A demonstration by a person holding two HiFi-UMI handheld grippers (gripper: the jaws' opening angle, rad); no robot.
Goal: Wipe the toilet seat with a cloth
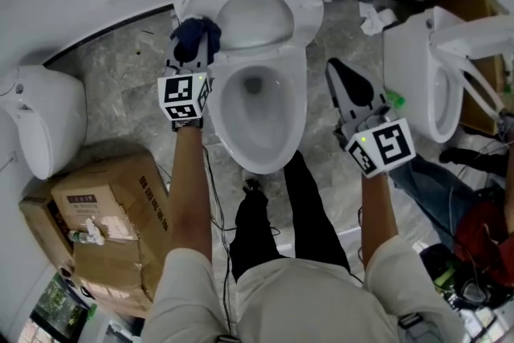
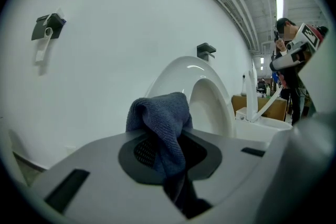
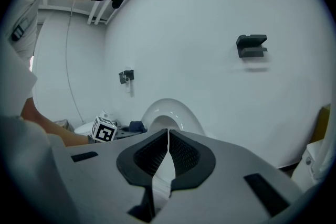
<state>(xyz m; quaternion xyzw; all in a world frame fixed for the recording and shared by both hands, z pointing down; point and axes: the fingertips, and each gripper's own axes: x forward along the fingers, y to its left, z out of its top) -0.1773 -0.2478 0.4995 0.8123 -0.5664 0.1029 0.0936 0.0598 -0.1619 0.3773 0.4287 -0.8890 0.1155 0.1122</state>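
The white toilet (image 1: 241, 136) stands in the middle of the head view, its seat (image 1: 301, 8) tipped up against the lid. My left gripper (image 1: 195, 46) is shut on a dark blue cloth (image 1: 197, 32) and hovers at the left edge of the raised seat. In the left gripper view the cloth (image 2: 164, 123) bunches up out of the jaws, with the raised seat (image 2: 207, 99) just behind. My right gripper (image 1: 335, 67) hangs to the right of the bowl. Its jaws (image 3: 168, 134) are shut with nothing between them.
A second toilet (image 1: 418, 68) stands at the right with its seat up. A white fixture (image 1: 44, 124) and cardboard boxes (image 1: 108, 213) are at the left. Crumpled paper (image 1: 374, 17) lies on the marble floor behind. A person's legs stand in front of the bowl.
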